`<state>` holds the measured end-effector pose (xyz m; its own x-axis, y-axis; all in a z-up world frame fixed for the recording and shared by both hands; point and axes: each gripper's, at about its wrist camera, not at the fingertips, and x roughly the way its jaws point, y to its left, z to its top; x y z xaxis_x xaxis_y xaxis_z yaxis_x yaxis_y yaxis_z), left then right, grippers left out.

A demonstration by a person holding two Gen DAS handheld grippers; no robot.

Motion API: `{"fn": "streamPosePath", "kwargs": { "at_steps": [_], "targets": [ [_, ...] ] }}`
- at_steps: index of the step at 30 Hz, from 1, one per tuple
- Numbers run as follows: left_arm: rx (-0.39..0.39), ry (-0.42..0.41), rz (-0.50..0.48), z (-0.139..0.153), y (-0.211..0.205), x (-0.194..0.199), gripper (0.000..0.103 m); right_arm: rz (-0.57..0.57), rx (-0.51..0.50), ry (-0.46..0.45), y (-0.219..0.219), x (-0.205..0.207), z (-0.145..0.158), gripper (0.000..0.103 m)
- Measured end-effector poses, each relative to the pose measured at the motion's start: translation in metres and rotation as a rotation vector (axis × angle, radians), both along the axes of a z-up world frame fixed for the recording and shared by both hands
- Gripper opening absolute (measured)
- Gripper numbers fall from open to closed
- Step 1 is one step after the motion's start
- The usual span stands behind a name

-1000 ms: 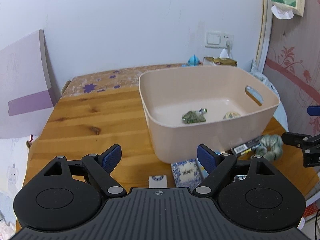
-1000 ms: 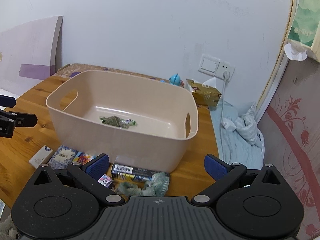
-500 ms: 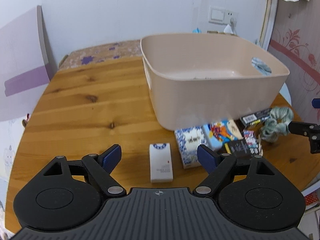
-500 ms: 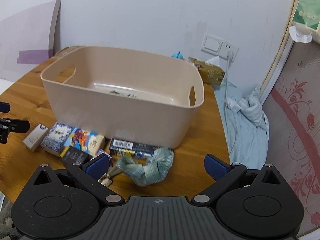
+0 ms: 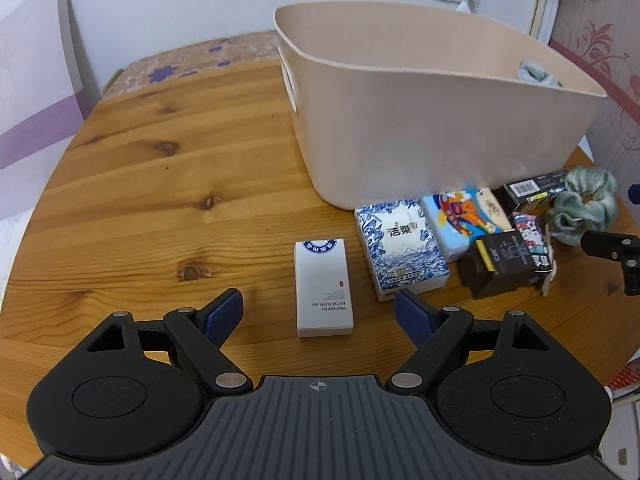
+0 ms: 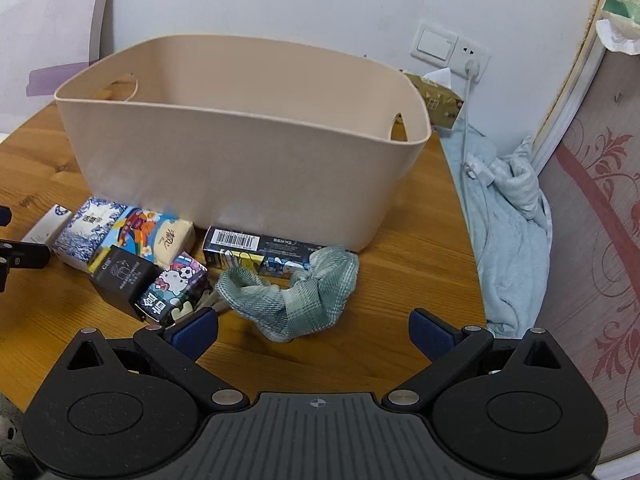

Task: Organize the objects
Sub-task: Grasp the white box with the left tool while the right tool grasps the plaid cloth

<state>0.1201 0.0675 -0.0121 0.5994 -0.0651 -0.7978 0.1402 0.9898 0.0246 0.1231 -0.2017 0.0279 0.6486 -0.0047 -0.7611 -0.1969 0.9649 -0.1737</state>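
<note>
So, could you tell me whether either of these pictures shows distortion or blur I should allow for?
Left wrist view: fisheye bends the table edge and darkens the corners; the bin looks slightly soft. Right wrist view: the same curvature bows the door frame; the green cloth stays sharp.

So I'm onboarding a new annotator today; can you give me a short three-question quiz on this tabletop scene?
1. True or false: the left tool is shut on the white box.
2. What lies just ahead of the right tool? A) green plaid scrunchie B) a spoon C) a mug
3. Fill in: the small boxes lie on the wooden table in front of the beige ____.

Key: 1 false, both tools are open and hold nothing; 2 A; 3 bin.
</note>
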Motion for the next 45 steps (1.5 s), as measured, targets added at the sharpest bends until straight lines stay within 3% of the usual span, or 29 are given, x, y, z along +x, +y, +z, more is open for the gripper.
{"fn": "streamPosePath", "kwargs": {
  "at_steps": [9,20,25,31,34,35,37,45],
  "targets": [
    [-0.026,0.052,0.02,-0.013,0.012,0.017,0.084,-0.005,0.012,0.03,0.002,0.016,-0.015,0.103],
    [-0.017,0.044,0.005,-0.013,0.011,0.024,0.084,-0.012,0.028,0.029,0.004,0.031,-0.023,0.103],
    [-0.014,0.031,0.005,-0.011,0.01,0.017,0.075,-0.016,0.047,0.031,0.001,0.033,-0.024,0.101],
    [-0.03,0.014,0.013,-0.008,0.013,0.015,0.053,-0.002,0.056,0.044,-0.001,0.034,-0.028,0.077],
    [-0.057,0.019,0.015,-0.006,0.015,0.018,0.036,0.013,0.06,0.045,0.0,0.032,-0.029,0.066],
    [-0.063,0.019,0.014,-0.005,0.015,0.018,0.032,0.018,0.064,0.046,0.001,0.032,-0.029,0.059],
    [-0.069,0.02,0.011,-0.005,0.015,0.018,0.032,0.025,0.067,0.046,0.002,0.03,-0.028,0.05],
    [-0.092,0.022,0.013,-0.002,0.014,0.012,0.031,0.041,0.078,0.03,0.002,0.019,-0.019,0.035]
  ]
}}
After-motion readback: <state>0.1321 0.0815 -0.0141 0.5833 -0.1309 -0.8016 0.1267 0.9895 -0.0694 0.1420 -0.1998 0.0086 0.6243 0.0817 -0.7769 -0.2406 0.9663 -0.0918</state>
